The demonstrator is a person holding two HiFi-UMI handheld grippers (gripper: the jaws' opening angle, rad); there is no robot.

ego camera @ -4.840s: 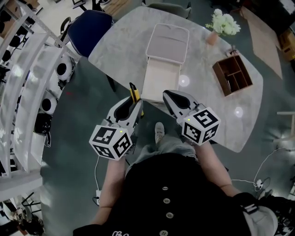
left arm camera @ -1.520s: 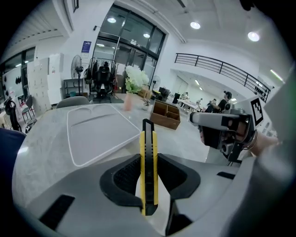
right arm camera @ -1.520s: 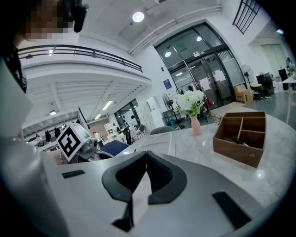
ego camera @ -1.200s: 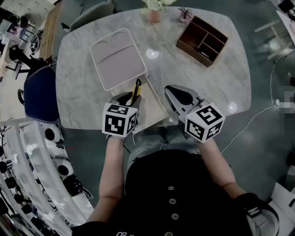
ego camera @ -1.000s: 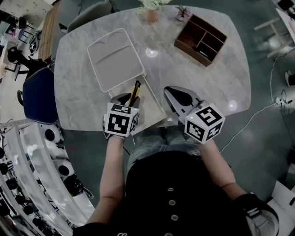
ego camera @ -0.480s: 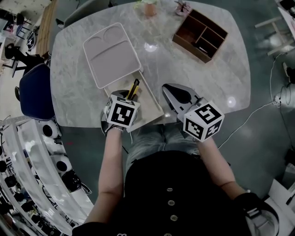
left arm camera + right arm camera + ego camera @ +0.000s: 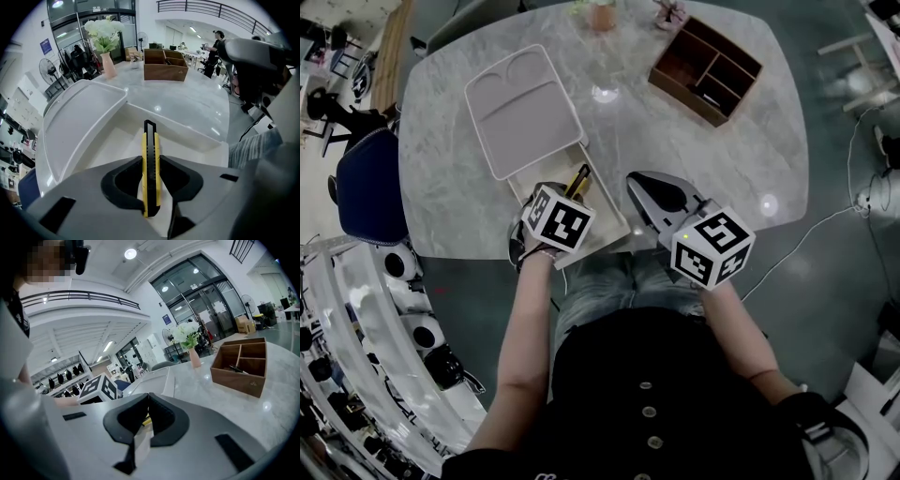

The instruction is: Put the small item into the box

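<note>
A pale grey marble-look table (image 7: 694, 141) stands in a bright open hall. The left gripper (image 7: 570, 194) is clamped on the slim yellow-and-black utility knife (image 7: 150, 154), its jaws pressing both flat sides. The knife points forward over the shallow white plastic box (image 7: 187, 133) at the table's near edge, whose open lid (image 7: 520, 112) lies beyond. The right gripper (image 7: 148, 401) hangs beside the box, jaws together and empty. By my judgement the carry is done; lowering and releasing the knife remain.
</note>
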